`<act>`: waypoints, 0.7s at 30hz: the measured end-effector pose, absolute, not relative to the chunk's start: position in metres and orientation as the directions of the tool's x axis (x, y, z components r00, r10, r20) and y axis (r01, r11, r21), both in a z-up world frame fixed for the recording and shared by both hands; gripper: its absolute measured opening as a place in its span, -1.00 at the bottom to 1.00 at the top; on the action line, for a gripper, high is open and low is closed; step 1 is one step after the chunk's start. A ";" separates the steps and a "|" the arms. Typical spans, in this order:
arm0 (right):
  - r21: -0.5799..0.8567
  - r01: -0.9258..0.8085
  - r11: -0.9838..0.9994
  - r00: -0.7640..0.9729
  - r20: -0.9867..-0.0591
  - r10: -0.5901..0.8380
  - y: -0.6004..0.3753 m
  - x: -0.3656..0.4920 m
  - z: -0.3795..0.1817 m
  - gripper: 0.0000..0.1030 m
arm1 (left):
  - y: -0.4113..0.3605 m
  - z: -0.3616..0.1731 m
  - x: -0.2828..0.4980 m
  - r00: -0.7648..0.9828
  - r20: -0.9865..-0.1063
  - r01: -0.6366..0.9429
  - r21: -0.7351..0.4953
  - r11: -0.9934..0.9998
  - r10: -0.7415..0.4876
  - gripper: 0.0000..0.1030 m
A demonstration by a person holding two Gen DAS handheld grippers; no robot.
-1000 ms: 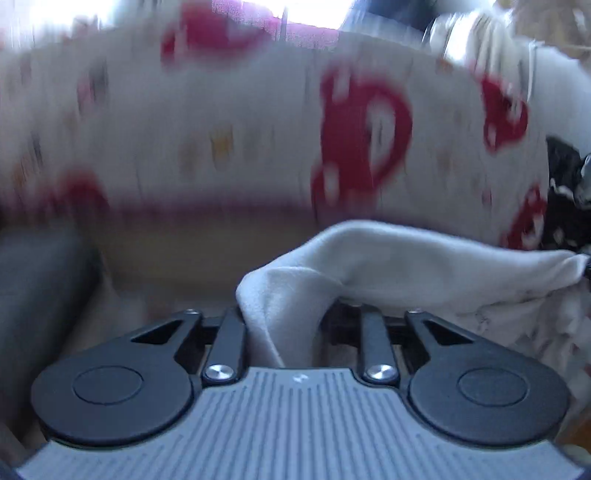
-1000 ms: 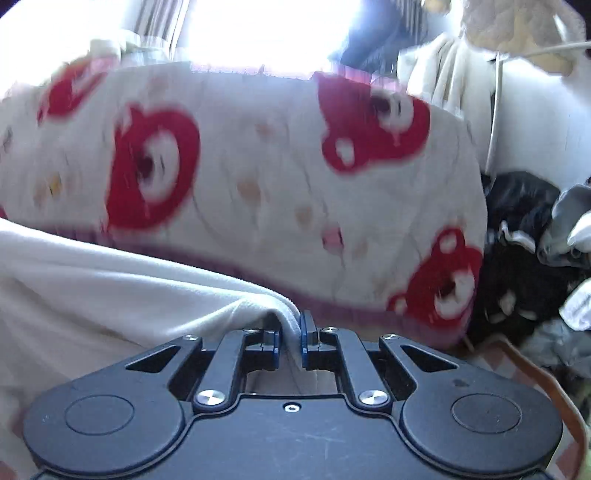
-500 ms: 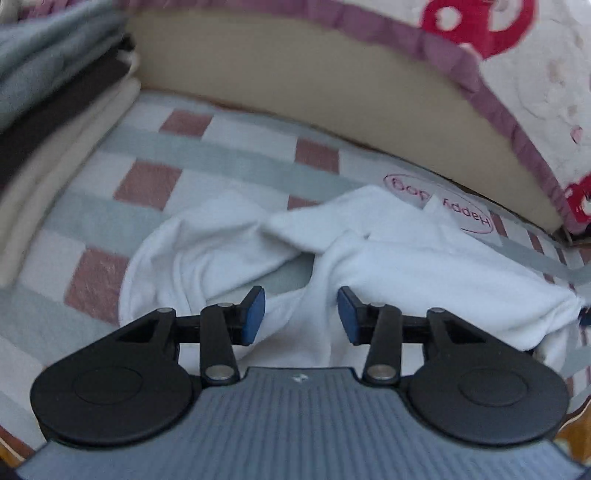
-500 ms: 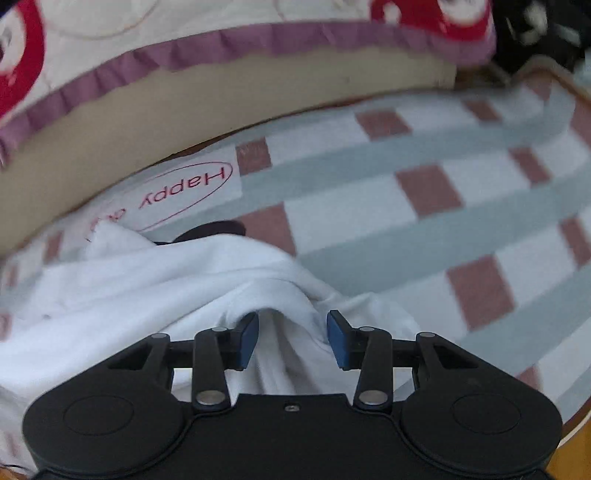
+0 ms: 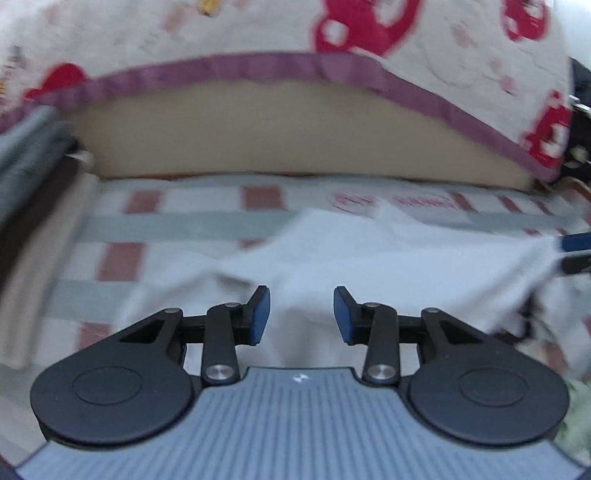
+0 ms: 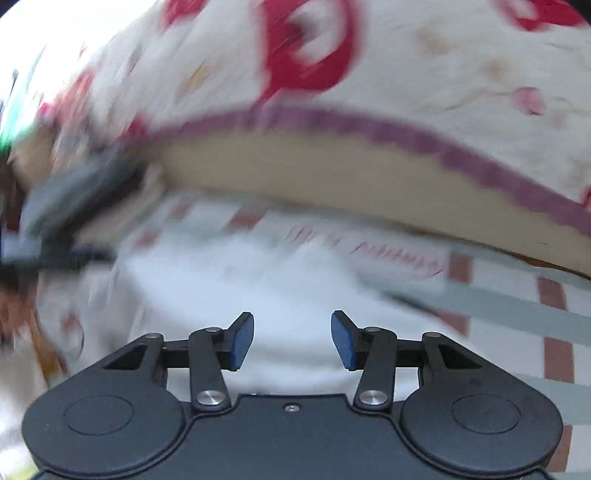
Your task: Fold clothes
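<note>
Your checked cloth carries the white garment, rumpled near its far edge below the quilt. Your left gripper is closing slightly, your right gripper opening. Both stand spread above the garment, pinching nothing.

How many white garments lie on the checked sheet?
1: a crumpled white garment on the checked sheet, ahead of both tools; more could hide in its folds.

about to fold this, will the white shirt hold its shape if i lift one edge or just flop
Likely floppy: the white shirt lies rumpled in soft folds on the checked sheet. It looks thin and light, so a lifted edge would probably sag and drag the rest.
</note>
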State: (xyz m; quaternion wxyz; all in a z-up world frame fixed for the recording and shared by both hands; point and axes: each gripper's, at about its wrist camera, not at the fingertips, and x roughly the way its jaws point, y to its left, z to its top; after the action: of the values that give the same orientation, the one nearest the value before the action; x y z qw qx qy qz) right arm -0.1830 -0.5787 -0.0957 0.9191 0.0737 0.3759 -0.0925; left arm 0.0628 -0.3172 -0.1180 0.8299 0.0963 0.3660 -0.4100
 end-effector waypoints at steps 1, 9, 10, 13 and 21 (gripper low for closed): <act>0.012 0.188 0.982 0.677 -0.726 -0.121 -0.566 -0.177 -0.101 0.01 | -0.321 -0.119 0.060 0.357 -0.689 0.774 -0.160 0.613 -0.631 -0.27; -0.292 0.026 0.956 0.500 -0.824 -0.266 -0.538 -0.148 -0.157 0.04 | -0.330 -0.122 0.058 0.285 -0.686 0.822 -0.185 0.539 -0.670 -0.20; -0.320 0.015 0.947 0.474 -0.832 -0.288 -0.538 -0.145 -0.165 0.04 | -0.331 -0.125 0.060 0.269 -0.695 0.823 -0.194 0.534 -0.666 -0.20; -0.385 -0.002 0.923 0.428 -0.835 -0.347 -0.541 -0.138 -0.184 0.02 | -0.341 -0.137 0.060 0.202 -0.747 0.821 -0.223 0.525 -0.633 -0.20; -0.398 0.181 0.899 0.552 -0.716 -0.428 -0.567 -0.137 -0.162 -0.98 | -0.362 -0.146 0.025 0.230 -0.773 0.920 -0.026 0.392 -0.592 -0.02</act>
State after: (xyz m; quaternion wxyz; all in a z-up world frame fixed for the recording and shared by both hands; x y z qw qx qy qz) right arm -0.1369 -0.5669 -0.1624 0.8696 -0.1404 0.4398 -0.1751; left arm 0.0249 -0.3620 -0.1462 0.7510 0.2259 0.3632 -0.5031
